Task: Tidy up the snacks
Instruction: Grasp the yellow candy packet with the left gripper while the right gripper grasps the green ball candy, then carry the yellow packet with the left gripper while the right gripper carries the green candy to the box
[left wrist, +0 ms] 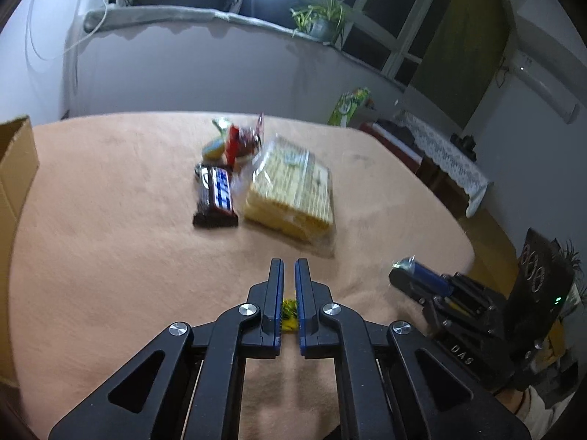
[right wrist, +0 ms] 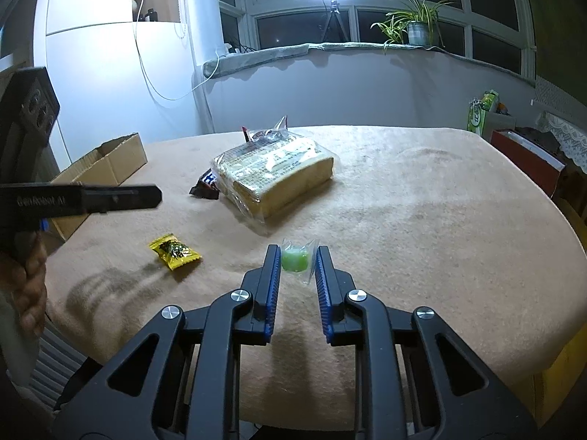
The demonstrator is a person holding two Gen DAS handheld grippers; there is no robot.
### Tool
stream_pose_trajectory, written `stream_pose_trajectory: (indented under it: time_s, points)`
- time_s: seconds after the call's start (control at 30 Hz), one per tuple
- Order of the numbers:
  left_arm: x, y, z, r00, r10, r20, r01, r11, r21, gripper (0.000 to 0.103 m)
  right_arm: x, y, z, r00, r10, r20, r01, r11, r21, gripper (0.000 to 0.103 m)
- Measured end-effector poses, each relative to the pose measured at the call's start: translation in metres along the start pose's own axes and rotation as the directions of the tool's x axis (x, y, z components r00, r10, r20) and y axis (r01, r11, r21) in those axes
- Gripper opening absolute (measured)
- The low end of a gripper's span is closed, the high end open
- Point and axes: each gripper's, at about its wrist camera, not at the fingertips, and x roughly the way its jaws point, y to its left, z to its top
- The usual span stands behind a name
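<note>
– Peach fuzzy cloth covers the whole bench [right wrist: 440,201]. What is the biggest thing on it?

– The bread bag [right wrist: 275,179]. It is a clear bag with pale yellow slices inside, and it lies flat.

– What is next to the bread bag?

– A dark chocolate bar [left wrist: 216,198] lies right against its left side. Behind the bread bag there are some small red snacks [left wrist: 242,139], all a bit blurry. I cannot tell what they are.

– Where is the brown box?

– The cardboard box [right wrist: 110,165] stands far to the left of the bread bag, at the edge of the bench. Its top is open.

– What is the right gripper [right wrist: 297,248] doing?

– It is in front of the bread bag, on the near side. Its fingers are narrow and they squeeze a green jelly candy [right wrist: 294,259] in a clear wrapper. The jelly sits against the left finger, and the wrapper reaches the right one.

– And the left gripper [left wrist: 289,262]?

– Its fingers are pressed almost together, with only a thin gap. They hold nothing. It hangs in the air, in front of the bread bag and to the left.

– I see something yellow in that gap.

– That is the yellow candy [right wrist: 175,255]. It lies on the cloth under the left gripper, in front of the bread bag and left of the green jelly candy. Nothing touches it.

– Who holds the left gripper?

– A hand [right wrist: 33,286] grips it from below, far to the left of the bread bag.
</note>
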Motion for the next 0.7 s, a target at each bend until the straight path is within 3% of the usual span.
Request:
stream_pose_trajectory:
  time_s: [0.17,0.23,0.3,0.37,0.43,0.53,0.6,0.7]
  points:
    - [0.002,0.002,-0.001,0.999,0.017,-0.029,-0.016,1.0,0.017,0.008,0.0,0.001,0.0,1.0,0.0,-0.003,0.0,1.0,0.003,0.02]
    - [0.004,0.001,-0.01,0.998,0.043,-0.046,-0.042,0.999,0.017,0.025,0.001,-0.001,0.001,1.0,0.0,-0.005,0.0,1.0,0.005,0.02]
    - [0.006,-0.002,-0.019,0.995,0.081,-0.051,-0.08,0.996,0.028,0.064,0.003,-0.001,0.0,1.0,0.001,-0.009,-0.001,1.0,0.009,0.02]
    - [0.012,-0.009,-0.03,0.993,0.109,-0.054,-0.106,0.993,0.05,0.07,0.004,-0.002,-0.001,1.0,0.003,-0.011,-0.003,1.0,0.011,0.02]
    - [0.023,-0.017,-0.036,0.991,0.114,-0.075,-0.108,0.991,0.082,0.07,0.005,-0.002,-0.002,1.0,0.005,-0.014,-0.005,1.0,0.012,0.02]
    - [0.035,-0.03,-0.039,0.983,0.176,-0.046,-0.166,0.971,0.172,0.067,0.006,-0.003,-0.004,1.0,0.005,-0.014,-0.005,1.0,0.018,0.02]
    - [0.039,-0.032,-0.037,0.975,0.218,-0.029,-0.207,0.955,0.21,0.035,0.005,-0.005,-0.004,1.0,0.004,-0.012,-0.003,1.0,0.023,0.02]
    - [0.038,-0.027,-0.033,0.979,0.199,-0.035,-0.188,0.96,0.208,0.029,0.005,-0.007,-0.005,1.0,0.004,-0.009,-0.003,1.0,0.028,0.02]
